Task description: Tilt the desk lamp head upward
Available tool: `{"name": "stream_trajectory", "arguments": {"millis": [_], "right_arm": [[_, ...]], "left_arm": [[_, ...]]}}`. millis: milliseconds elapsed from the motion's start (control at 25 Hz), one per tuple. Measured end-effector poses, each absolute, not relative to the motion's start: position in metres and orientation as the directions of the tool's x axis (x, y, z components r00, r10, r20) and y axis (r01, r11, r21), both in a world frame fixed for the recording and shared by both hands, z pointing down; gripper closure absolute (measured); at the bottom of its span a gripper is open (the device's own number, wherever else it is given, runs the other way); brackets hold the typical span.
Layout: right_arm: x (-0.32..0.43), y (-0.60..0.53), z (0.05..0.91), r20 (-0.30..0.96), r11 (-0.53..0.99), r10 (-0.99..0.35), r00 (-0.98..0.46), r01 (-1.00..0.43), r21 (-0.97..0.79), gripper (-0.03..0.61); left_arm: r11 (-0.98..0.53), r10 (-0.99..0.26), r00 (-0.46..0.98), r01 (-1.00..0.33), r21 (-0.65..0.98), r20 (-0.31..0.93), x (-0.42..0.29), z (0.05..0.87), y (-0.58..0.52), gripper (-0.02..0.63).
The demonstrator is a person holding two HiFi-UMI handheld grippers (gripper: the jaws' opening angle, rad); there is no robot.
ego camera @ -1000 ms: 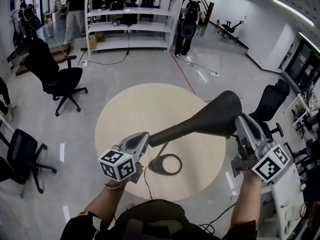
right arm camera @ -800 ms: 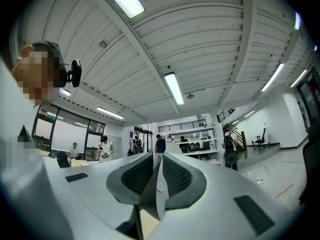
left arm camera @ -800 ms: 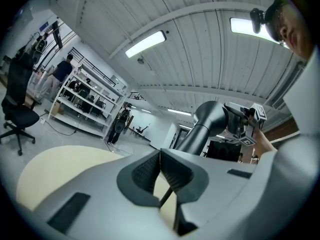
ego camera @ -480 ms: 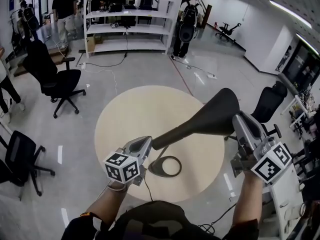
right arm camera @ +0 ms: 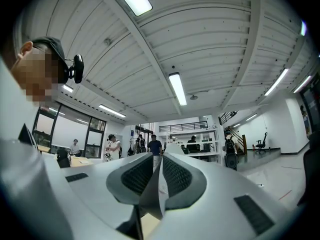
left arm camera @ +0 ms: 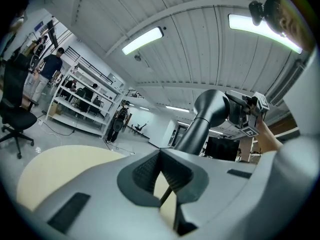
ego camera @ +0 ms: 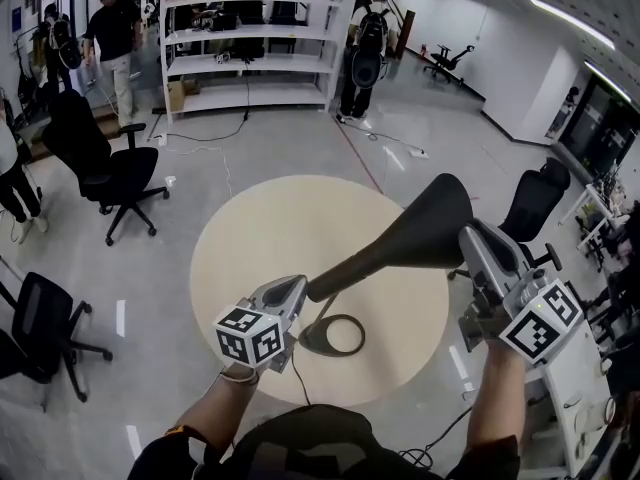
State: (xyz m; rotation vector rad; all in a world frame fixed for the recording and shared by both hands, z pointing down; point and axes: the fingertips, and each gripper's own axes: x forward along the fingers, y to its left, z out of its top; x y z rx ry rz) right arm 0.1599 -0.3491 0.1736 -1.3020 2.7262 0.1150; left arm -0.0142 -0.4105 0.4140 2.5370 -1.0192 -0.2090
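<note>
The lamp head, a dark cone, hangs above and to the right of the ring base, which sits on the round table. The left claw is pinched onto the thin stem just above that base. The right claw, farther up and to the right of the base, is closed on the head's wide rim, which shows edge-on between its jaws. The head looks light and stiff, probably turning on a tight joint, so the rim hold should give good leverage. That rim is thin and smooth and may slip. The base looks light, so bracing the stem should stop the lamp from tipping.
</note>
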Motion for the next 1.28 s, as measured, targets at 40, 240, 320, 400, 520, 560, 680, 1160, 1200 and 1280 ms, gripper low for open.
{"name": "stream_trajectory", "arguments": {"millis": [40,240,320,400,520,560,680,1160,1200,1280], "right_arm": [[0.161,-0.349,0.174,-0.142,0.625,-0.772,-0.620,-0.781,0.017,0.509],[0.160,-0.348,0.177,-0.162,0.603,-0.786,-0.597,-0.798,0.018,0.509],[0.163,-0.346,0.174,-0.185,0.582,-0.797,-0.575,-0.813,0.014,0.509],[0.174,-0.343,0.171,-0.218,0.551,-0.815,-0.537,-0.834,-0.004,0.509],[0.191,-0.337,0.175,-0.247,0.489,-0.848,-0.469,-0.872,-0.026,0.509],[0.194,-0.335,0.180,-0.245,0.463,-0.862,-0.444,-0.886,-0.022,0.509],[0.193,-0.328,0.202,-0.222,0.407,-0.891,-0.395,-0.913,-0.008,0.508],[0.141,-0.296,0.338,-0.021,0.189,-0.981,-0.190,-0.980,0.054,0.547],[0.135,-0.292,0.350,0.003,0.180,-0.984,-0.180,-0.982,0.047,0.552],[0.123,-0.286,0.375,0.052,0.158,-0.986,-0.156,-0.987,0.028,0.561]], "left_arm": [[-0.659,-0.687,0.727,-0.629,0.412,0.010,-0.014,0.414,-0.411,0.566],[-0.670,-0.677,0.736,-0.623,0.405,0.013,-0.017,0.417,-0.408,0.566],[-0.670,-0.679,0.734,-0.627,0.399,0.014,-0.020,0.417,-0.407,0.566],[-0.663,-0.690,0.724,-0.635,0.397,0.006,-0.024,0.414,-0.407,0.566],[-0.652,-0.710,0.704,-0.653,0.387,-0.010,-0.033,0.409,-0.404,0.566],[-0.650,-0.716,0.698,-0.659,0.377,-0.013,-0.036,0.406,-0.403,0.566],[-0.651,-0.725,0.688,-0.677,0.342,-0.018,-0.046,0.401,-0.397,0.566],[-0.720,-0.671,0.741,-0.658,0.221,0.019,-0.047,0.415,-0.342,0.566],[-0.727,-0.663,0.748,-0.652,0.218,0.028,-0.046,0.419,-0.337,0.566],[-0.738,-0.645,0.763,-0.637,0.221,0.044,-0.048,0.430,-0.330,0.566]]}}
